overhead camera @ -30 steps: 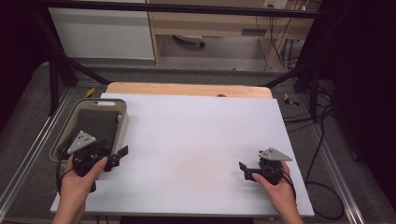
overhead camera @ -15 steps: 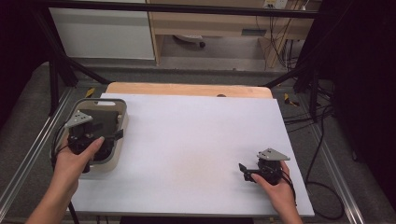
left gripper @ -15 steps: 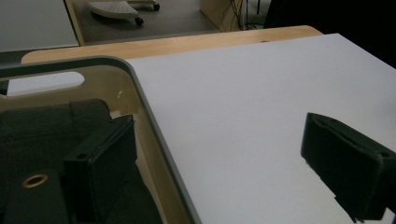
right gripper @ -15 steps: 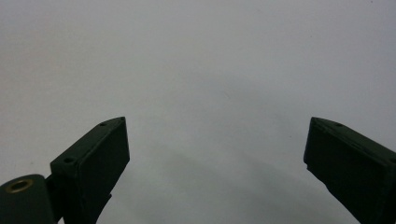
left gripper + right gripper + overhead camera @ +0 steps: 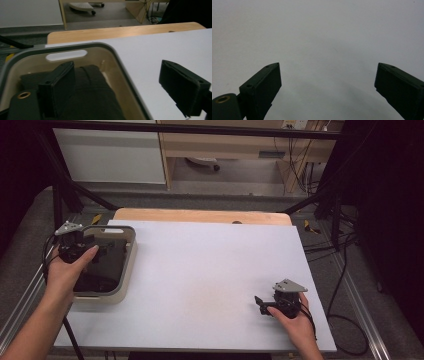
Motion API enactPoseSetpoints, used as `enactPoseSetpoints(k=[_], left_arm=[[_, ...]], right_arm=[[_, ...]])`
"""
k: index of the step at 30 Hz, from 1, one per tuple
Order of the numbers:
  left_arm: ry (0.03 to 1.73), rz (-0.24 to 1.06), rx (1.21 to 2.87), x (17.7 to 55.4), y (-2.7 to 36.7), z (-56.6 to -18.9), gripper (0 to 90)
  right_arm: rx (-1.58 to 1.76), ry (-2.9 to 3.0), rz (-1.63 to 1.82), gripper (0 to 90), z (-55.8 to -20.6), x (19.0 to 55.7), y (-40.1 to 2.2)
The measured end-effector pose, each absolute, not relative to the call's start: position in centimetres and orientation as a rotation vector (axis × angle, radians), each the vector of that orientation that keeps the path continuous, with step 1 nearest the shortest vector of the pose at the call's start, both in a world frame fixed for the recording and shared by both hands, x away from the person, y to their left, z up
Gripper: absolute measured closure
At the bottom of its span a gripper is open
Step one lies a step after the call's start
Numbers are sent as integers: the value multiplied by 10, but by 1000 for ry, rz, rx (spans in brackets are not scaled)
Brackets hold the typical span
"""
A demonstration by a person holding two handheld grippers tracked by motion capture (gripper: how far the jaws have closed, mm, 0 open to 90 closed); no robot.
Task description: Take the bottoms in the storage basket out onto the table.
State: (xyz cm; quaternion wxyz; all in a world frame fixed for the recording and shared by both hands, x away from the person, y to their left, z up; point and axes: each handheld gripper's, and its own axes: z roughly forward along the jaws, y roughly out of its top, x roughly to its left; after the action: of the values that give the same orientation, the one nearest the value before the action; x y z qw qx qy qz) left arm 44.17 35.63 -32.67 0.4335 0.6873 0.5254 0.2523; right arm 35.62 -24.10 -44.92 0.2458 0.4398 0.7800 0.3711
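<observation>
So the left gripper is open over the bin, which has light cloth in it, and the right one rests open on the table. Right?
Not quite: the cloth in the bin is dark, as the left gripper view shows. The rest holds: the left gripper is open over the bin, and the right gripper rests open on the table.

In the left gripper view, the bin (image 5: 113, 54) ran off the left and bottom edges, and the dark folded cloth (image 5: 90, 95) inside it was partly covered by a jaw. In the high view, the hand (image 5: 67, 270) hid part of the bin's near-left side.
</observation>
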Motion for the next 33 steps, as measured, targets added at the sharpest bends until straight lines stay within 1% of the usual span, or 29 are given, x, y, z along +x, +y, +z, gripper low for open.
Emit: enactPoseSetpoints(k=[3,5,7,9,10,13,17,19,22,24,25,30,33], left_arm=[[1336,647,1715,451,366,-331,177],[1351,654,1721,454,369,-334,213],[1405,677,1731,461,379,-341,244],[1433,682,1726,463,385,-345,322],[1446,685,1725,464,388,-348,336],[1464,679,1733,465,392,-352,352],[1505,629,1742,469,397,-365,346],[1511,623,1745,469,397,-367,344],[1539,645,1753,471,397,-371,354],[1558,661,1741,471,399,-373,397],[1558,661,1741,471,399,-373,402],[1594,646,1756,473,400,-377,394],[1595,629,1767,475,399,-380,412]], right_arm=[[1196,2135,1006,77,-449,356,-240],[1193,2137,1006,77,-450,357,-240],[1194,2140,1004,77,-450,357,-240],[1196,2140,1005,77,-450,356,-240],[1199,2140,1006,77,-449,356,-240],[1196,2146,1006,76,-450,356,-240],[1191,2152,1004,75,-450,356,-239],[1191,2151,1007,74,-450,356,-239],[1193,2153,1005,73,-450,356,-239],[1195,2158,1001,72,-450,356,-239],[1195,2159,999,72,-450,356,-239],[1188,2163,1002,72,-450,356,-238],[1190,2166,1003,71,-451,357,-238]])
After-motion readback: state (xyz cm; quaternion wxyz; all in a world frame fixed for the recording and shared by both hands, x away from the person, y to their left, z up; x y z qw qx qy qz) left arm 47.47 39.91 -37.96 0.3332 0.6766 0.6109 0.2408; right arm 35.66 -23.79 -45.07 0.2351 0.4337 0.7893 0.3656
